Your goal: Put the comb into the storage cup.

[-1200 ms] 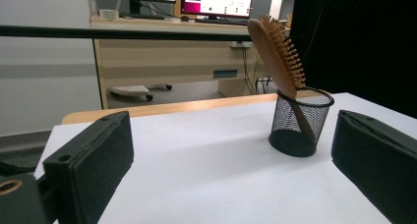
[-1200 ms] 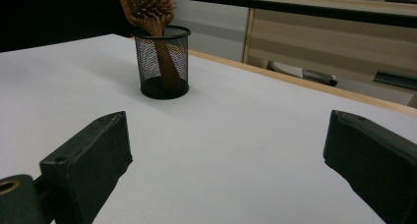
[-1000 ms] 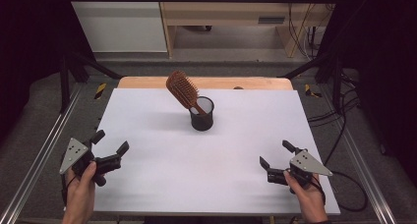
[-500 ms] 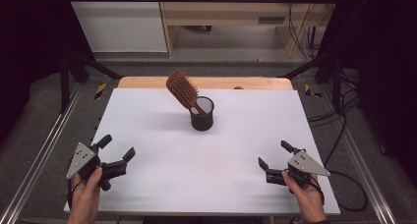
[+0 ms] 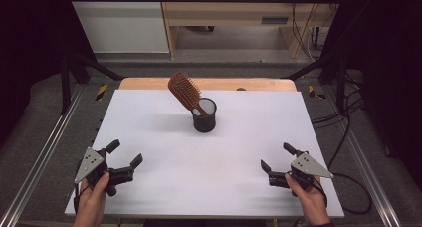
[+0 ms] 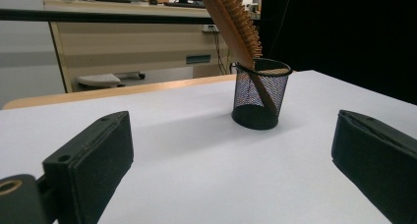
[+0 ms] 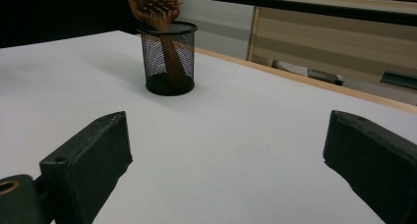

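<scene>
A black mesh cup near the table's far edge holds a wooden hairbrush, handle down and tilted. The left gripper and right gripper rest near the table's front corners, jaws apart and empty.

The surface is plain white with a tan wooden far edge. Ahead of both claws, the cup is black wire mesh, and the brush in it is reddish-brown wood. Each claw, left and right, is black with a grey plate.
</scene>
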{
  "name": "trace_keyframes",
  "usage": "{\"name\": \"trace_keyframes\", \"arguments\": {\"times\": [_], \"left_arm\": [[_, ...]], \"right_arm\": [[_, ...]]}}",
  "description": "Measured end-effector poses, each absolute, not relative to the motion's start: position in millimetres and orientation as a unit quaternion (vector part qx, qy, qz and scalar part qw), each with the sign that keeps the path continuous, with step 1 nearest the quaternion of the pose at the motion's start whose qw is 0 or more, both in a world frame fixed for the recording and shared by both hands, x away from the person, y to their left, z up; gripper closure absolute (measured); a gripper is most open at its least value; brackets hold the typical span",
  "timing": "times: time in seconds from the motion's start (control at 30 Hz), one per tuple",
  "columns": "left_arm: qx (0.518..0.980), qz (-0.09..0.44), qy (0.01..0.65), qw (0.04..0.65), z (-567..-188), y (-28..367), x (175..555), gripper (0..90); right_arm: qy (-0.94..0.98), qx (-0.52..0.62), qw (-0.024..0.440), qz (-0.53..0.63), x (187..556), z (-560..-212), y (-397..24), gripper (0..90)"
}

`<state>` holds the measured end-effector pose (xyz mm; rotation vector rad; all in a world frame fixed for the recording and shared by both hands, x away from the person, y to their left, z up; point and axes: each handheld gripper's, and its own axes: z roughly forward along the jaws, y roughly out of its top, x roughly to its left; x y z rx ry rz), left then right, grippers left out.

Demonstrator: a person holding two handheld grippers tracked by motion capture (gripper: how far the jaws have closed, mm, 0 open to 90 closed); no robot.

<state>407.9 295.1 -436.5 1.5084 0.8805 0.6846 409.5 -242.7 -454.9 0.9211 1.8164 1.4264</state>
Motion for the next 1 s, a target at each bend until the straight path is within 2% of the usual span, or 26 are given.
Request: {"name": "trace_keyframes", "arguments": {"times": [0.4, 0.7, 1.0], "left_arm": [[0.645, 0.288, 0.379, 0.598, -439, 293, 400, 2.4], [0.634, 0.316, 0.379, 0.595, -438, 300, 390, 2.4], [0.626, 0.322, 0.395, 0.590, -440, 306, 390, 2.5]], "right_arm": [[0.692, 0.350, 0.315, 0.547, 410, -457, -241, 4.3], [0.695, 0.347, 0.301, 0.553, 412, -459, -237, 4.3], [0.692, 0.357, 0.283, 0.560, 416, -463, -235, 4.3]]}}
